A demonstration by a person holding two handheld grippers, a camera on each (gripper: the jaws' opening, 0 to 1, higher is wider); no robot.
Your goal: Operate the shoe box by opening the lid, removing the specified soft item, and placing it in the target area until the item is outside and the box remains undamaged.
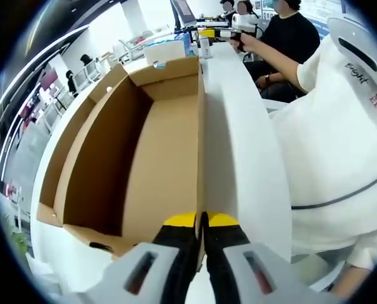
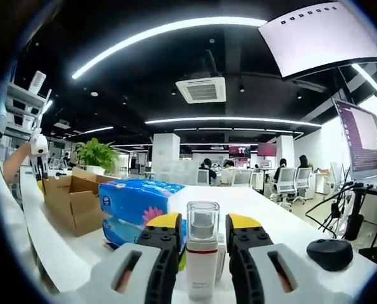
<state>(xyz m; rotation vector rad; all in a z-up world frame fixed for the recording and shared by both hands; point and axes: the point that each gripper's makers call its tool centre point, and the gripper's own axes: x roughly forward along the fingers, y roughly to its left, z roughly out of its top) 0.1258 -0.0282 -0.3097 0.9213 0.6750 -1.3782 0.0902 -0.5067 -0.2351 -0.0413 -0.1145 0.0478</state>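
in the left gripper view the left gripper [image 1: 201,221] has its jaws shut on the long side wall of the open cardboard box [image 1: 157,152], the yellow-tipped jaws meeting on the top edge of that wall with no gap between them. the box lies on the white bench [image 1: 242,133], its flaps folded outward, and the inside that can be seen is bare brown cardboard. at the far end of the box, on the bench, stand a blue and white pack [image 1: 167,49] and a small bottle [image 1: 205,45]. a person in a white top [image 1: 331,145] is close on the right of this view, with a dark cable running across the cloth. further along the bench a person in black [image 1: 290,35] reaches an arm over it.

in the right gripper view the right gripper [image 2: 202,240] holds its jaws apart, one on each side of a small white bottle with a clear cap [image 2: 202,253] that stands upright on the bench [image 2: 283,215]. whether the jaws touch the bottle i cannot tell. just behind and left of the bottle lie stacked blue tissue packs [image 2: 138,206], the soft thing, resting on the bench outside the box. the cardboard box [image 2: 71,199] sits further left with its flaps up. a black mouse [image 2: 329,253] lies on the bench at the right, near a monitor [image 2: 365,139]. a potted plant [image 2: 97,155] stands behind the box.
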